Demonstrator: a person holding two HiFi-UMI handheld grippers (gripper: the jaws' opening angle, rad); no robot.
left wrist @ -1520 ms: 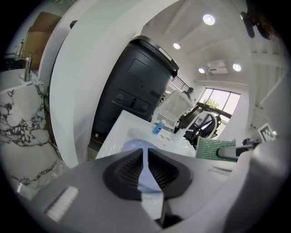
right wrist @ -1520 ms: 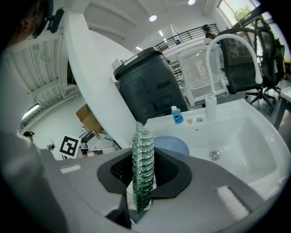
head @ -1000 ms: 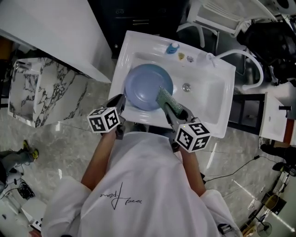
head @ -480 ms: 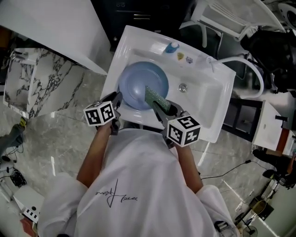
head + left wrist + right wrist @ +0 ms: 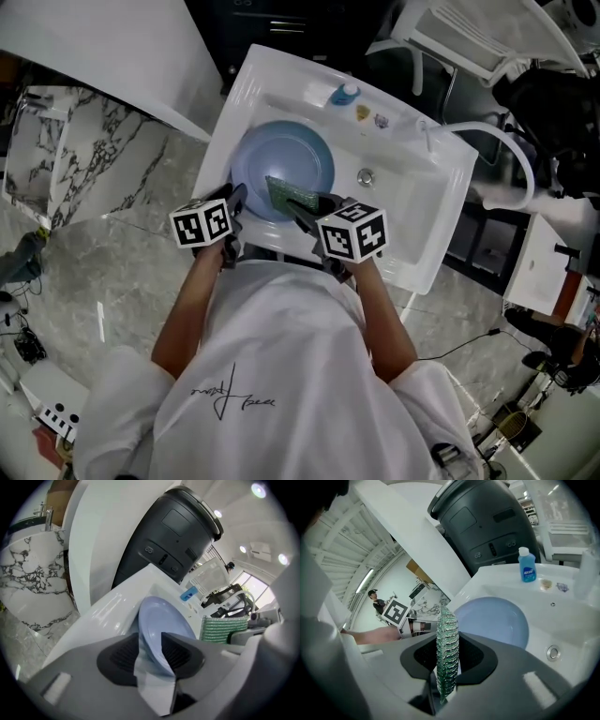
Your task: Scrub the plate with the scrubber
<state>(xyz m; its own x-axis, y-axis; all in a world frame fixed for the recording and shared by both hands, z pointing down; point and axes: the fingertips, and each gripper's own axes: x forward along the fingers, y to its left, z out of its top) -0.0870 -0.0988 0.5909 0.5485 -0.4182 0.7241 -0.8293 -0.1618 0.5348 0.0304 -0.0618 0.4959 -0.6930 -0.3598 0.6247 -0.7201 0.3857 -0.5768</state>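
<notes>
Right gripper view first: your right gripper (image 5: 448, 645) has its pads clamped flat on the green scrubber (image 5: 446, 620). It stands edge-on between them, with most of its length sticking out past the tips. On your other side, the left gripper (image 5: 150, 641) has just been opening its jaws. They now stand wide, and the near rim of the blue plate (image 5: 164, 620) runs between them. There is a gap on one side, so I judge the rim loose rather than pinched.

Further out, the plate sits in the left part of the white sink (image 5: 412, 234), its near edge toward you and its face up. From the head view the scrubber reaches over the near part of that face. Whether it is actually pressed onto the plate I cannot tell from that height.

As for progress, the tool is in hand and brought to the plate, so the fetching part is done. The plate's face looks plain and even, with no suds or water on it, so nothing shows how much scrubbing has been done. I would count most of the face as yet to do. With your left jaws slack, the plate may slide when you push on it.

Beyond it lie the drain (image 5: 553, 652) and a blue bottle (image 5: 527, 564) on the back ledge, both well apart from your work.
</notes>
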